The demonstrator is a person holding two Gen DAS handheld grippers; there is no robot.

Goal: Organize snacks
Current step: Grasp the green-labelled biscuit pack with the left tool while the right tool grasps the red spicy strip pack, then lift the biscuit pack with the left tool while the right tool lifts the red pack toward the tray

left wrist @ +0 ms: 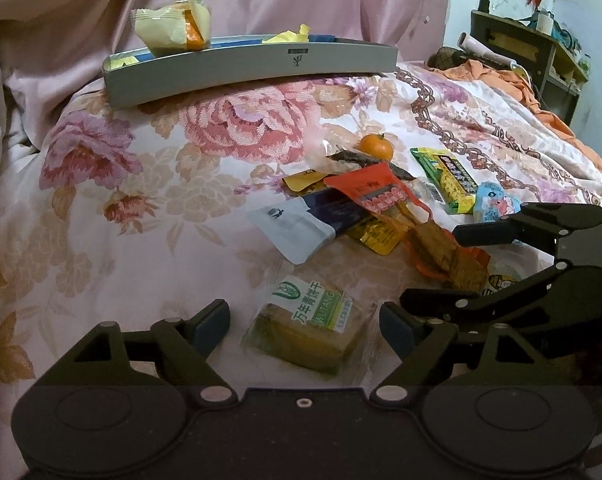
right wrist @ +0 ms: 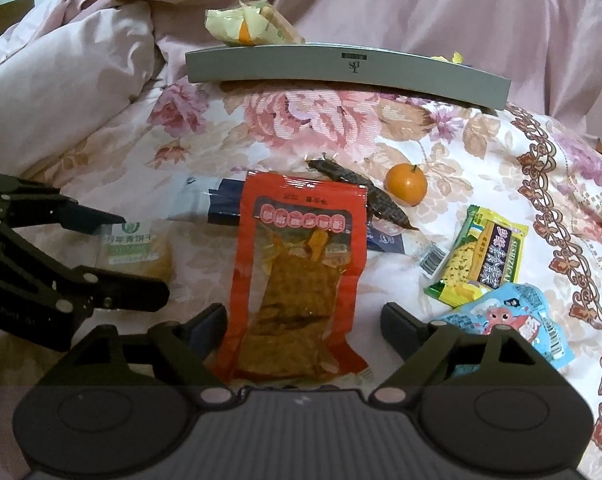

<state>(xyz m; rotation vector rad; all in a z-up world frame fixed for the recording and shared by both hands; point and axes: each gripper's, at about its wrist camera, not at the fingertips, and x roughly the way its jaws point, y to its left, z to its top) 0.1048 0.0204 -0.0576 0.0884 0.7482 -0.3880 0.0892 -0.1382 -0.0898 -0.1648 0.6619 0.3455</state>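
left hand-held gripper is hovering low over the bed, fingers spread wide, with the biscuit pack lying flat between them, not yet touched. right hand-held gripper is likewise spread, straddling the lower end of the red snack pouch; nothing is being pinched by either one.

handling, as a judgement: the biscuit pack is looking light, a firm block inside slick clear film, brittle if squeezed hard. taking it across its two long sides, on the block itself rather than the loose crimped ends, is seeming safest. the red pouch is looking flat, floppy and glossy (likely to slide or fold), so gripping across the filled lower part, not the empty sealed edge, is probably the better bet. the quilt underneath is soft and is likely giving way under any downward press.

the grey tray is sitting at the far end of the bed, already holding a yellow wrapped snack.

left view is showing the pile overlapped: a white-and-navy packet partly under the red pouch, plus a shelf far right. right view is showing the red pouch full length, the orange, the green-yellow packet and the light blue packet lying clearly apart.
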